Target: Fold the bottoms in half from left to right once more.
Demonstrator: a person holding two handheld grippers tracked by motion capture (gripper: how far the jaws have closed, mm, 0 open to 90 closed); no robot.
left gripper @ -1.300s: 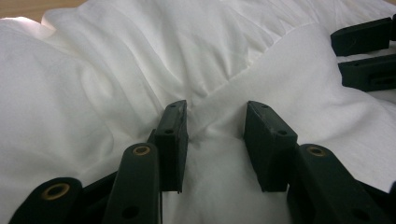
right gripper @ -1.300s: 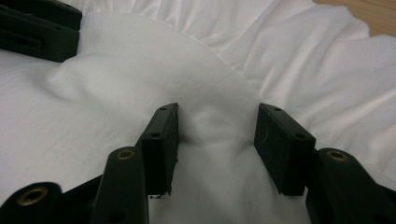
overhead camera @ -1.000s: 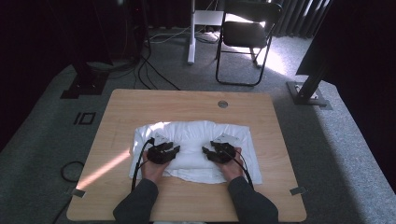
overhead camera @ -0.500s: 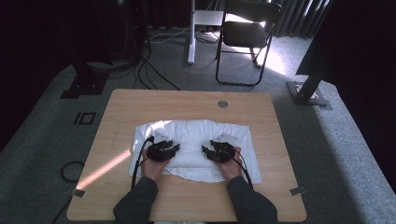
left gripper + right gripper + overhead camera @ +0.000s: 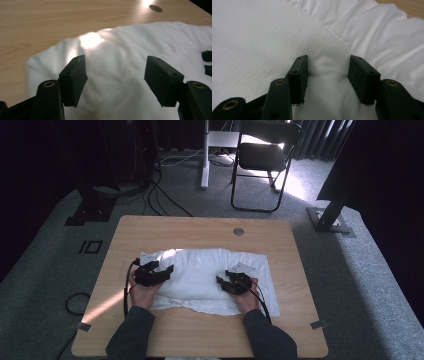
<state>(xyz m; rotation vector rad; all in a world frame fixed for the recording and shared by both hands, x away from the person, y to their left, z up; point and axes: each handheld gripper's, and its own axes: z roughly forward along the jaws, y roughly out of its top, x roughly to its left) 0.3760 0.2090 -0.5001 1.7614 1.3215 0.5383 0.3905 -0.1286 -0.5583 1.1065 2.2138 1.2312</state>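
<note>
White cloth (image 5: 200,270) is lying mid-frame on the bench (image 5: 200,227), both grippers, left (image 5: 154,274) and right (image 5: 231,282), pressing wide-open, empty jaws in, probably needing to pinch next.

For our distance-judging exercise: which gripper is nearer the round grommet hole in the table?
Right. The right gripper sits almost straight below the grommet hole; the left gripper is farther off, well to its left.

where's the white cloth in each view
High view: white cloth mid-table, under both grippers.
Left gripper view: spreads from centre to right edge, beneath the open jaws.
Right gripper view: covers nearly the whole frame, bunched between the jaws.
Shared landmark: wooden table, seen top right in the right gripper view.
</note>
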